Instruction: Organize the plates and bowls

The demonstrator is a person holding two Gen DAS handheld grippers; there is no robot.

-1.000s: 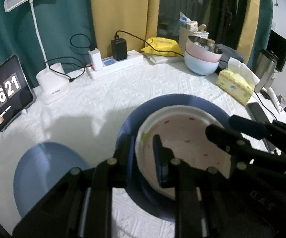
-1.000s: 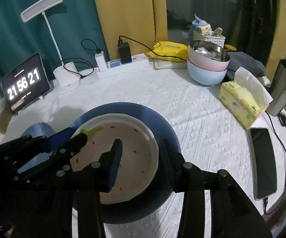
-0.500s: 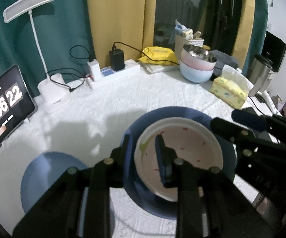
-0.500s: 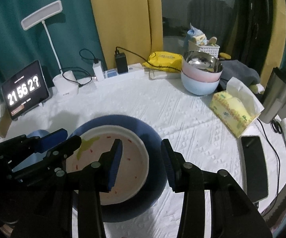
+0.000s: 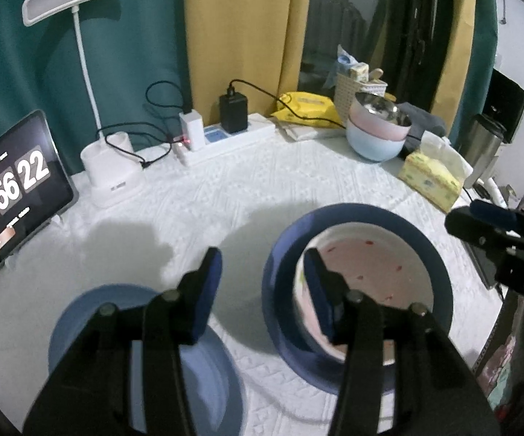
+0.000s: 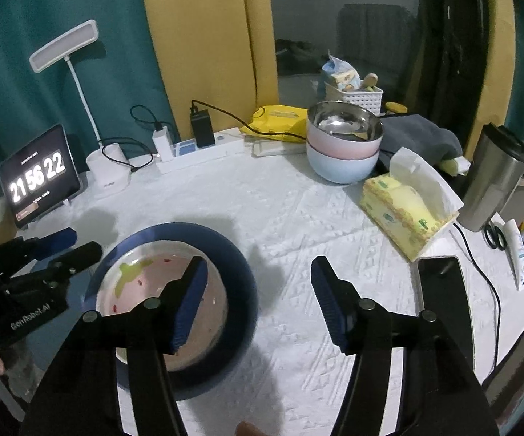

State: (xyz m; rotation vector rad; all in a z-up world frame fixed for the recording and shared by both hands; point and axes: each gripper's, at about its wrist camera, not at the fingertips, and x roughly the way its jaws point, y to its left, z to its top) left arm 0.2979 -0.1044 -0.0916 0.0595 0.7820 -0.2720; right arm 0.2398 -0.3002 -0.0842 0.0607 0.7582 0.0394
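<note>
Both tongs have spread wide and pulled up and away since a second ago, when each was nearly closed at the rim of the white plate (image 5: 367,276). That plate now sits nested in the dark blue plate (image 5: 432,254) on the bench (image 5: 225,196), released, and neither of the tongs holds anything.

The left tongs (image 5: 262,283) stand apart, one finger over the white plate's left rim, the other out over bare cloth, with a lighter blue plate (image 5: 207,370) just below them. The right tongs (image 6: 258,298) also stand apart; their left finger hangs over the white plate, their right one over cloth.

Risk, as I judge it: a low finger catching a rim as it swings away could drag the stack. The stacked bowls (image 6: 342,152) sit well apart at the back.
</note>
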